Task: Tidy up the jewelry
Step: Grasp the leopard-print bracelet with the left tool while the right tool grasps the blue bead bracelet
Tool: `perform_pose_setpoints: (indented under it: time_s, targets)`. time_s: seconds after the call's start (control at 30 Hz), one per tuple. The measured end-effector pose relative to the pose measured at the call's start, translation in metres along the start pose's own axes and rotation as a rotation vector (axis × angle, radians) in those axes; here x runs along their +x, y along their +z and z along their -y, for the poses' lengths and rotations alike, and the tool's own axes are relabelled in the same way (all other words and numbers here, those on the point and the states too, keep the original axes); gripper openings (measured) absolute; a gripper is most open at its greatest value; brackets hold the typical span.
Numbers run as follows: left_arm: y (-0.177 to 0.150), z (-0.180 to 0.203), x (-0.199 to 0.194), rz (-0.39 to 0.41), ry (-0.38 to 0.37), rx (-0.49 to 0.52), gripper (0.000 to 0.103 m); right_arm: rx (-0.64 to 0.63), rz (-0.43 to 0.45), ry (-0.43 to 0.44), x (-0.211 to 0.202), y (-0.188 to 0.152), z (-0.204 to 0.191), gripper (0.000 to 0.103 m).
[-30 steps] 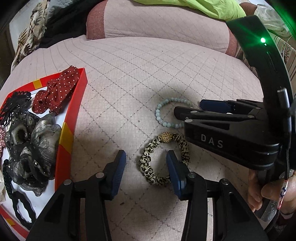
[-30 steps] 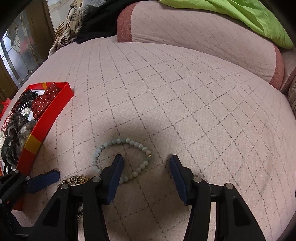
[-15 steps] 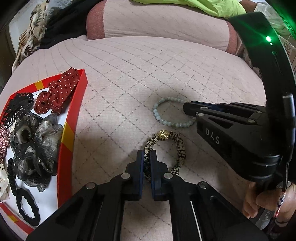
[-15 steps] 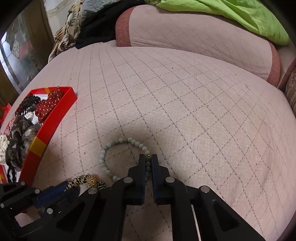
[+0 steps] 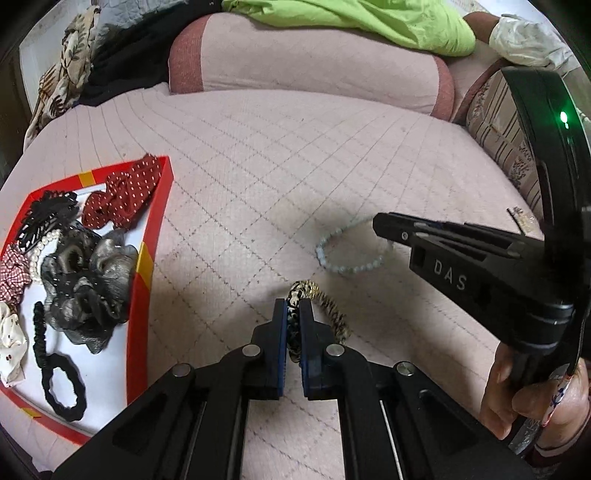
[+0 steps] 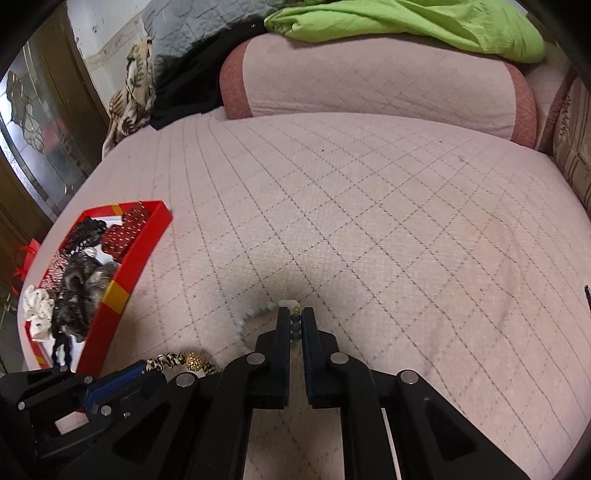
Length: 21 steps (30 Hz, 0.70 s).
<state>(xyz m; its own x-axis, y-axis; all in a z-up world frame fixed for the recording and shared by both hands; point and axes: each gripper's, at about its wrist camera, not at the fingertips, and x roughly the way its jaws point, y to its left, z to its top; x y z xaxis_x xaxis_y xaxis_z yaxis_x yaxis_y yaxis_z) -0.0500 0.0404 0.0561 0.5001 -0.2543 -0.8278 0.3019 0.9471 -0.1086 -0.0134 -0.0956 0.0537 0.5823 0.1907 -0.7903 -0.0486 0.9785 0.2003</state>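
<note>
Leopard-print bracelet (image 5: 334,314) is pinched in your left gripper (image 5: 293,325), pale-green bead bracelet (image 6: 245,321) clamped in your right gripper (image 6: 294,326). The red tray (image 5: 138,280) lies off to the left of both, nearer your left hand (so that one leads). Only the left view shows the tray's crowded floor.

Both cameras sit just behind their own jaws and look steeply down and forward across the quilted pink bed (image 5: 280,177) toward the bolster (image 6: 380,81) at its far edge. The left wrist view rides close above the bed's near left part, with the red tray (image 5: 142,273) at its left and the right gripper (image 5: 376,223) entering from the right. The right wrist view sits further right; it shares the tray (image 6: 122,280), the bolster (image 5: 306,70) and the green cloth (image 6: 406,26), and catches the left gripper (image 6: 146,363) at lower left
</note>
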Motion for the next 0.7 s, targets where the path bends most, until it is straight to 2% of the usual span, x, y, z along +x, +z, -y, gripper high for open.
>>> perform_pose_setpoints:
  time_s: [0.33, 0.7]
  targets:
    - [-0.003, 0.009, -0.024, 0.031, -0.005, 0.007, 0.005, 0.008, 0.037, 0.003, -0.025, -0.008, -0.004, 0.006]
    - [-0.008, 0.007, -0.052, 0.070, 0.029, -0.014, 0.005, 0.007, 0.056, 0.004, -0.051, -0.020, -0.010, 0.006]
